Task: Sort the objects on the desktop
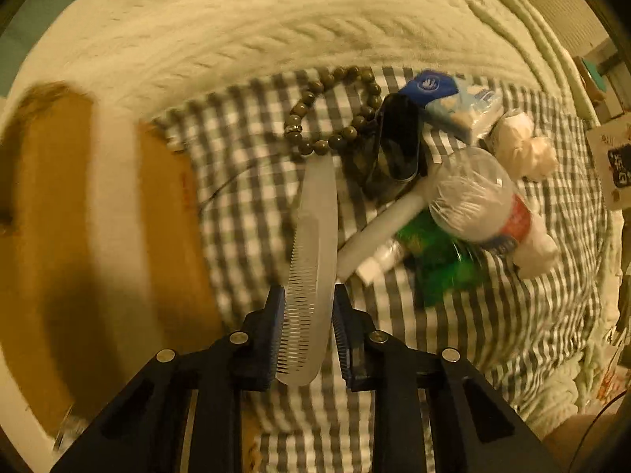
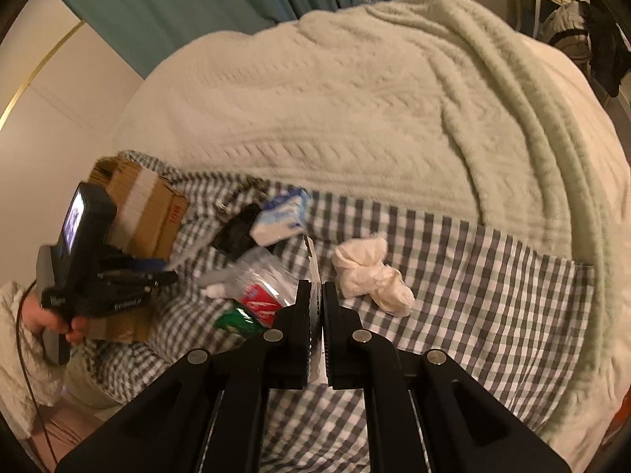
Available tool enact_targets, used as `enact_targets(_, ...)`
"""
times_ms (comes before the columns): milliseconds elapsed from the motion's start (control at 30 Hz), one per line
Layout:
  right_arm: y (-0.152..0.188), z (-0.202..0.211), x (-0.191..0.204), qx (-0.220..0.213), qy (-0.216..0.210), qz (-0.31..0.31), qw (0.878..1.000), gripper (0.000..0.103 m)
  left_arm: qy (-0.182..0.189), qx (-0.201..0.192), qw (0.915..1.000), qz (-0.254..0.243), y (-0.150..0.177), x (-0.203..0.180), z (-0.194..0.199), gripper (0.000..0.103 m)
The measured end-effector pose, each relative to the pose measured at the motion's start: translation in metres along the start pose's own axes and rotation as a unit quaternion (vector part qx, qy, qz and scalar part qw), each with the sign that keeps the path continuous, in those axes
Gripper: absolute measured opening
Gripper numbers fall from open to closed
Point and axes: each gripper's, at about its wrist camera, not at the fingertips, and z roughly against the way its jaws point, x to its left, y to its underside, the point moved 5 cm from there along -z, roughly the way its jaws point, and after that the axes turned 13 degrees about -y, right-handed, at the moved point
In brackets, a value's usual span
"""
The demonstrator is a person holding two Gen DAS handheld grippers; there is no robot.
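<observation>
Two grippers, left gripper [image 1: 307, 315] gripping comb [image 1: 315, 236]

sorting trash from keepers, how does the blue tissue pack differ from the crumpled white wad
The tissue pack is blue and white with print; the wad is plain off-white. The tissue pack is a neat block with flat faces; the wad is lumpy and crumpled. The tissue pack sits against the cluttered pile; the wad lies a little apart. Both rest on the checked sheet.
</observation>
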Motion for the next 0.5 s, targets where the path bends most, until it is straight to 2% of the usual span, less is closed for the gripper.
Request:
enact_targets(100,-0.004,0.011,0.028,-0.008,0.002,0.022,1.0,0.005,0.027,-0.028,0.9988,0.032,0.016,0.021,0.031,0.014)
enact_targets(167,-0.007,0.015,0.051,-0.011,0.003,0.04,0.999,0.005,0.038,-0.044,0.9971,0.049,0.009,0.028,0.049,0.013)
enact_targets(200,-0.008,0.018,0.061,-0.012,0.002,0.049,0.999,0.005,0.04,-0.048,0.9965,0.056,0.001,0.031,0.049,0.012)
enact_targets(333,-0.01,0.021,0.11,-0.018,-0.003,0.085,0.996,0.005,0.053,-0.057,0.9936,0.082,0.028,0.058,0.067,0.011)
enact_targets(500,-0.006,0.019,0.16,-0.011,0.001,0.123,0.992,0.005,0.042,-0.071,0.9932,0.082,0.045,0.056,0.061,0.012)
